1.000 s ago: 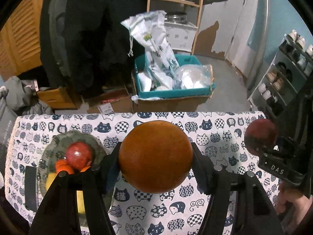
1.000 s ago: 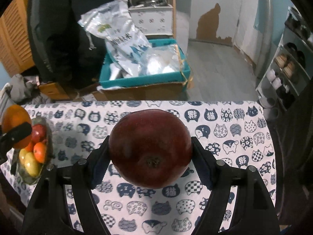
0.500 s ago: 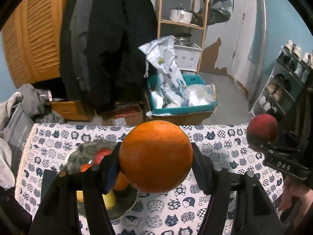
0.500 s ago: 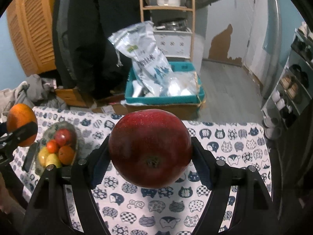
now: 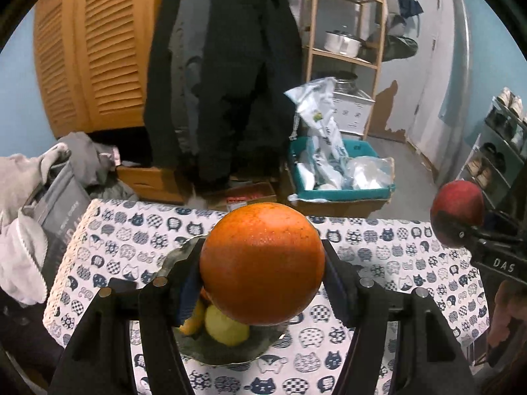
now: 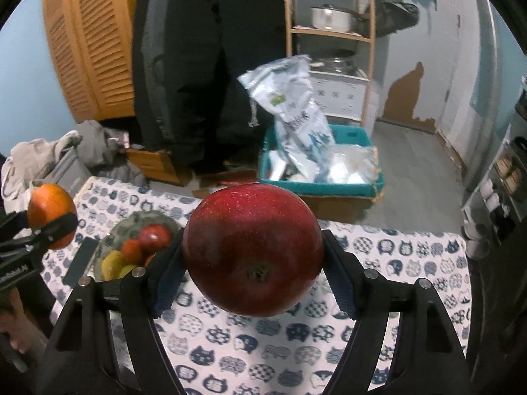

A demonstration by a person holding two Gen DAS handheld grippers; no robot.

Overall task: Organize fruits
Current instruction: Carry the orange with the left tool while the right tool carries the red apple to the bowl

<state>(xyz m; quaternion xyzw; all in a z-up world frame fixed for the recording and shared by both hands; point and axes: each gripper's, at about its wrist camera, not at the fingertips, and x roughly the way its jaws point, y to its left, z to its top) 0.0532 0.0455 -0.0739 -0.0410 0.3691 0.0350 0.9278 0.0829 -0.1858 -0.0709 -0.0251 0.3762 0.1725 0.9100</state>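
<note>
Both hands are loaded here. The left hand-held gripper (image 5: 262, 268) is clamped on an orange (image 5: 262, 263), held up in the air right above the fruit bowl (image 5: 227, 352) on the cat-print tabletop (image 5: 388, 256). A yellow fruit (image 5: 226, 327) peeks out under it. The right hand-held gripper (image 6: 253, 250) is squeezing a red apple (image 6: 253, 248) (stem end facing the camera), up over the tabletop and off to the right of the bowl. A dark flat thing (image 6: 80, 261) lies just left of the bowl.
</note>
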